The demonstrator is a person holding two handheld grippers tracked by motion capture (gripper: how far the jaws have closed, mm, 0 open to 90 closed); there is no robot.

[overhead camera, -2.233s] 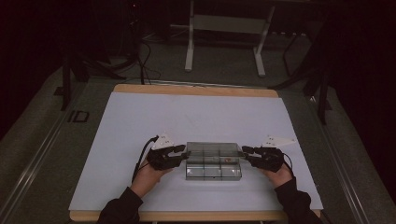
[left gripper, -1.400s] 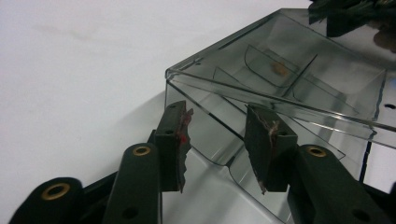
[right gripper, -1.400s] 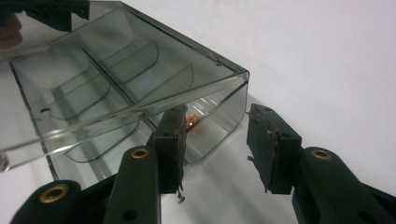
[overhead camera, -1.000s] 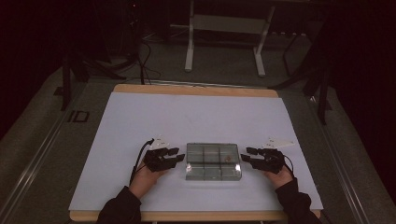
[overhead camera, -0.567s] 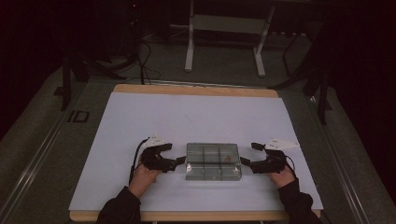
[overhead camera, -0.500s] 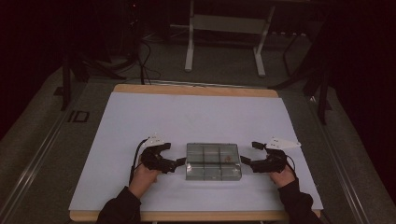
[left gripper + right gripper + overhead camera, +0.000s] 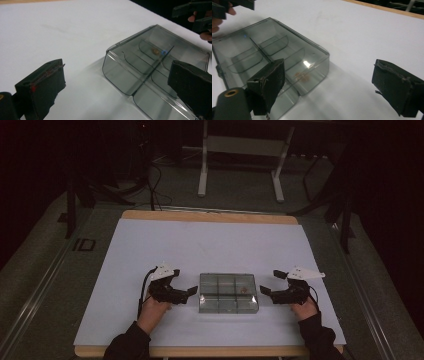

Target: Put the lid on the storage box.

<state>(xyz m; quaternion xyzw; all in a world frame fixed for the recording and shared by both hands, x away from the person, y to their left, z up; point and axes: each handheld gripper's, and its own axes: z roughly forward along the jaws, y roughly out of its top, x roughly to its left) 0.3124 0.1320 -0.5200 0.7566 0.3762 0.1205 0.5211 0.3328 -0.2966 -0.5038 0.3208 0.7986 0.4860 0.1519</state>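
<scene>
On white table, box lies between open claws.

One clear box, two hand-held grippers.

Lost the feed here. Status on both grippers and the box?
Left gripper and right gripper open, flanking the clear box, jaws apart from it. Box closed, flat on the table. Nothing in the way.
</scene>
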